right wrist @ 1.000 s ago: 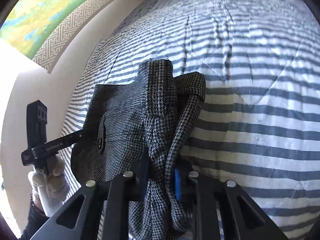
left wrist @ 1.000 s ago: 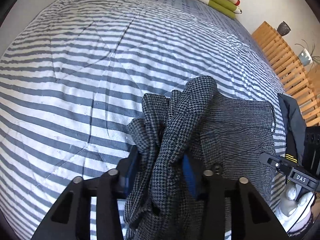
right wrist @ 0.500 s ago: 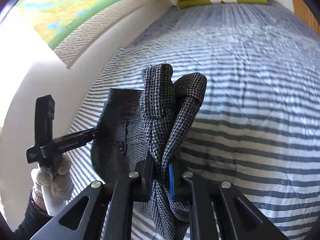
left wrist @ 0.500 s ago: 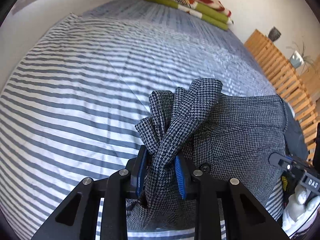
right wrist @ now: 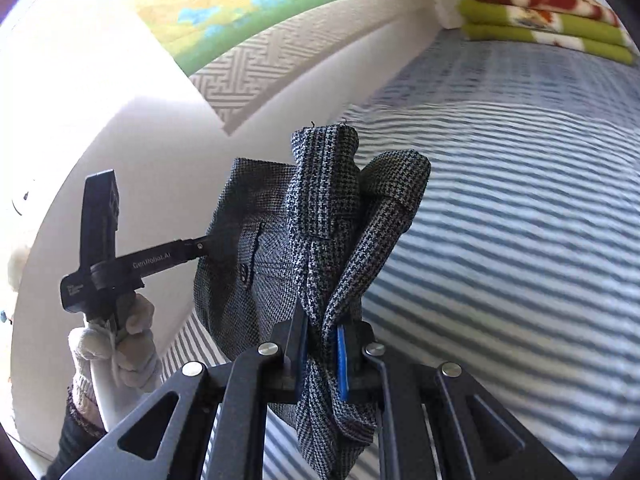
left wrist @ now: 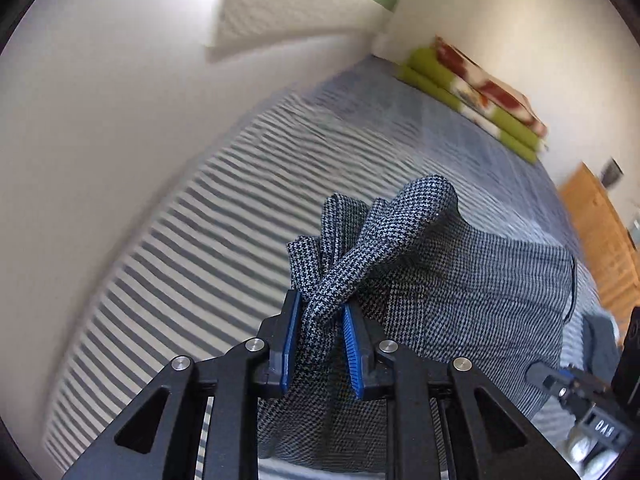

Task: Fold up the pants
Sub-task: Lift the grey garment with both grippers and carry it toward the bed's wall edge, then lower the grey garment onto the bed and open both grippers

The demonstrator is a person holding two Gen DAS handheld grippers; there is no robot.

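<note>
Grey houndstooth pants (left wrist: 460, 280) hang in the air above a striped bed, held at two places. My left gripper (left wrist: 318, 340) is shut on a bunched fold of the cloth between its blue pads. My right gripper (right wrist: 320, 344) is shut on another bunched fold of the pants (right wrist: 320, 216), which stand up over its fingers and droop below them. In the right wrist view the left gripper (right wrist: 120, 268) shows from the side, held in a gloved hand (right wrist: 128, 344), its tip at the pants' far edge beside a buttoned pocket.
The bed (left wrist: 224, 216) with its blue and white striped cover lies below, along a white wall (left wrist: 100, 100). Folded green, red and white blankets (right wrist: 548, 20) sit at its far end. A wooden slatted piece (left wrist: 604, 236) stands at the right.
Both grippers have risen and tilted up, lifting the pants off the bed; more wall and the bed's far end are in view. The grip on the cloth stays the same.
</note>
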